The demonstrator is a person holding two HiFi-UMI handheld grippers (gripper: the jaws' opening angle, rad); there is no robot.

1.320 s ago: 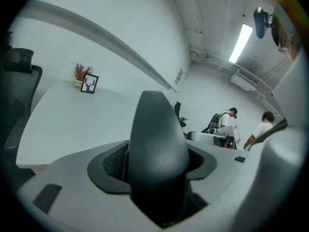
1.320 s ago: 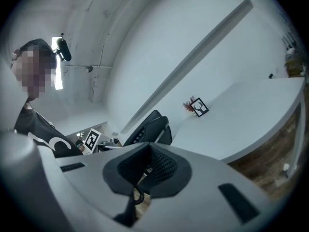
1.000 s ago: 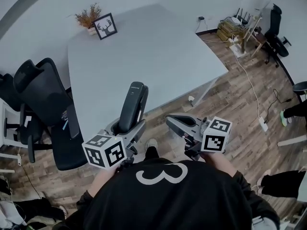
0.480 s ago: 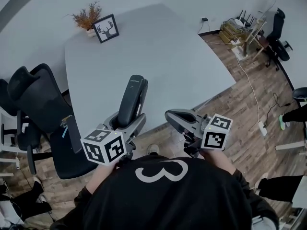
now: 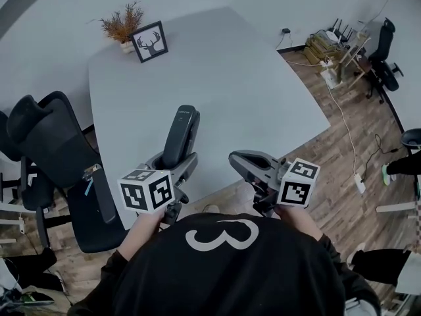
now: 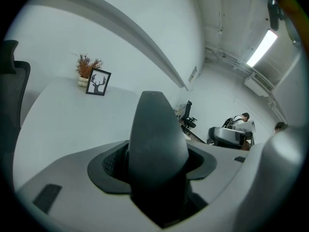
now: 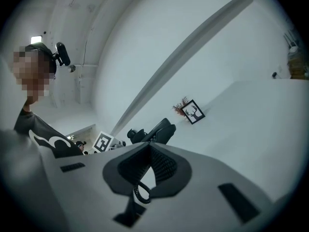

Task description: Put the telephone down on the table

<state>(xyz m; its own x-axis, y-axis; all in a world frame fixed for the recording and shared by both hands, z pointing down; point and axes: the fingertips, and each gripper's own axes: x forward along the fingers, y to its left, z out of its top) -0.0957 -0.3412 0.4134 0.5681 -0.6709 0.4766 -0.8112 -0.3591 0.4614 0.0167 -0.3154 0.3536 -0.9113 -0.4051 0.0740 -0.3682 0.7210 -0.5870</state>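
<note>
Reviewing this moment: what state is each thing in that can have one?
telephone handset: clamped in the left gripper, held up, not yet on the table.
left gripper: shut on the handset.
right gripper: shut, holding nothing.
picture frame: standing upright at the table's far corner.

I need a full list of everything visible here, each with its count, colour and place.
table: one, pale grey, centre
picture frame: one, black, deer print, table's far left corner
dried plant: one, brown, beside the frame
office chairs: at least three, black, two left of table, one far right
telephone handset: one, dark, above the table's near edge
left tongs: one, grey, shut on the telephone handset
right tongs: one, grey, shut, right of the handset
</note>
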